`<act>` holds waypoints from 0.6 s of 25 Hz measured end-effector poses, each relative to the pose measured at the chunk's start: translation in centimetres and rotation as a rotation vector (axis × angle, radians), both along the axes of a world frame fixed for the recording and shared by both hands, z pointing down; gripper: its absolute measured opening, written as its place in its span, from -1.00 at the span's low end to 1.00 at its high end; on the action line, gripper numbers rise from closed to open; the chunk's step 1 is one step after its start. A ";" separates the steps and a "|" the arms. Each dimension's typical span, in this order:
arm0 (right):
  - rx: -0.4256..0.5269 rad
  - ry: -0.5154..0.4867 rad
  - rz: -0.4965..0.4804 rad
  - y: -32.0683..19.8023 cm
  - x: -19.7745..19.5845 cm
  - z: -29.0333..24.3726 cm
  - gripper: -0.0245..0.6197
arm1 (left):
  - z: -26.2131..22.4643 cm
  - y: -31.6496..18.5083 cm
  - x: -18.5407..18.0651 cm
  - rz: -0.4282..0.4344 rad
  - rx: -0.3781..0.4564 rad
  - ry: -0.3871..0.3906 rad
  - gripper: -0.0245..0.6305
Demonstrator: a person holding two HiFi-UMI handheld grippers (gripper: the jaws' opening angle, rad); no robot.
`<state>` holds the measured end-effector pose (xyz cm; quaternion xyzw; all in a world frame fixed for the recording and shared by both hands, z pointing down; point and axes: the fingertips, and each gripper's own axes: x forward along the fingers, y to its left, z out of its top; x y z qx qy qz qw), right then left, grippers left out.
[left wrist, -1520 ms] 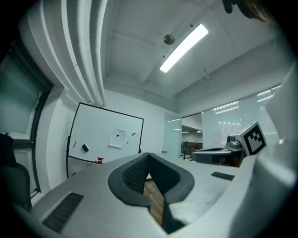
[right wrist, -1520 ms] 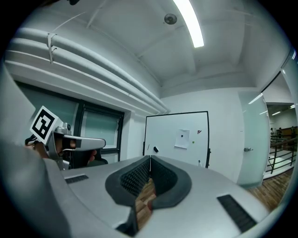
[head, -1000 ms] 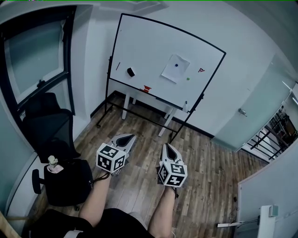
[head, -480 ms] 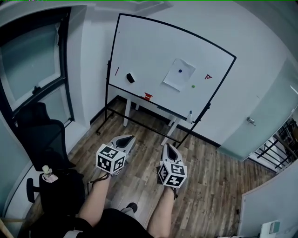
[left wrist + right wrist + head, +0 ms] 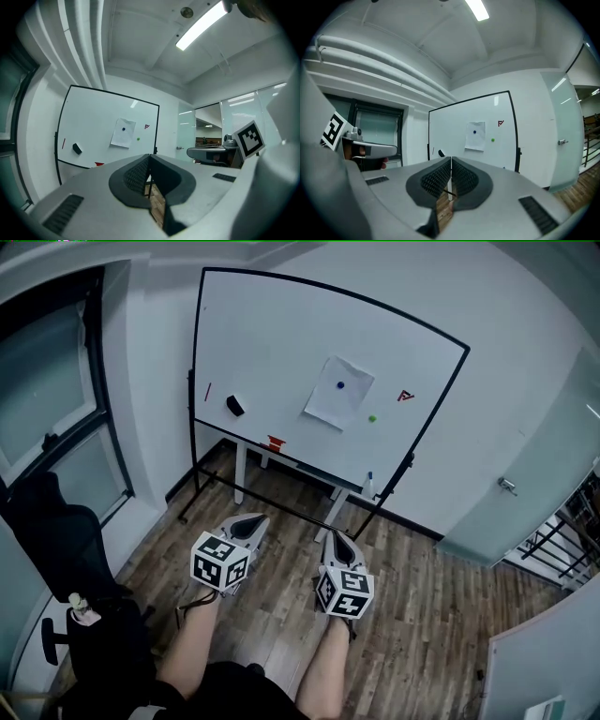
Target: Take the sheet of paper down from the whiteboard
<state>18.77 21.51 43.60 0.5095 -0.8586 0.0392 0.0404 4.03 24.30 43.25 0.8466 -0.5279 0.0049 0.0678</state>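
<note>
A white sheet of paper (image 5: 338, 391) hangs on the whiteboard (image 5: 281, 343), pinned by a dark blue magnet (image 5: 340, 385); it shows too as the sheet (image 5: 123, 132) in the left gripper view and the sheet (image 5: 476, 136) in the right gripper view. My left gripper (image 5: 249, 524) and right gripper (image 5: 339, 543) are held side by side over the wood floor, well short of the board, both pointing at it. Each has its jaws shut with nothing between them.
On the board are a black eraser (image 5: 234, 406), a green magnet (image 5: 372, 418), a red mark (image 5: 405, 396) and a red object (image 5: 275, 442) on its tray. A black office chair (image 5: 66, 559) stands at the left, a glass door (image 5: 511, 486) at the right.
The whiteboard has grown larger and shifted left in the head view as I walk toward it. Both grippers keep their pose, side by side and shut.
</note>
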 end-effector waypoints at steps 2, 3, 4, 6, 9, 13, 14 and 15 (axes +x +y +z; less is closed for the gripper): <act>-0.002 -0.007 0.002 -1.7 1.0 0.3 -0.84 | 0.3 -1.7 1.1 0.004 -0.003 -0.006 -0.86; -0.004 -0.009 0.001 -2.5 1.4 0.4 -0.84 | 0.5 -2.5 1.6 0.005 -0.008 -0.008 -0.86; -0.007 -0.010 -0.002 -3.2 1.6 0.6 -0.84 | 0.7 -3.3 1.9 0.006 -0.015 -0.011 -0.86; -0.016 -0.011 -0.006 -4.7 2.1 0.9 -0.84 | 1.2 -4.7 2.6 0.007 -0.029 -0.014 -0.86; -0.029 -0.016 -0.007 -6.7 2.7 1.6 -0.84 | 1.8 -6.6 3.2 0.004 -0.043 -0.017 -0.86; -0.045 -0.009 -0.018 -9.4 2.3 2.5 -0.84 | 2.6 -9.3 2.9 0.000 -0.057 -0.020 -0.86; -0.048 -0.006 -0.021 -10.2 2.1 2.7 -0.84 | 2.8 -10.1 2.7 0.000 -0.058 -0.019 -0.86; -0.048 -0.003 -0.021 -11.1 2.0 2.9 -0.84 | 2.9 -11.1 2.6 0.000 -0.056 -0.016 -0.86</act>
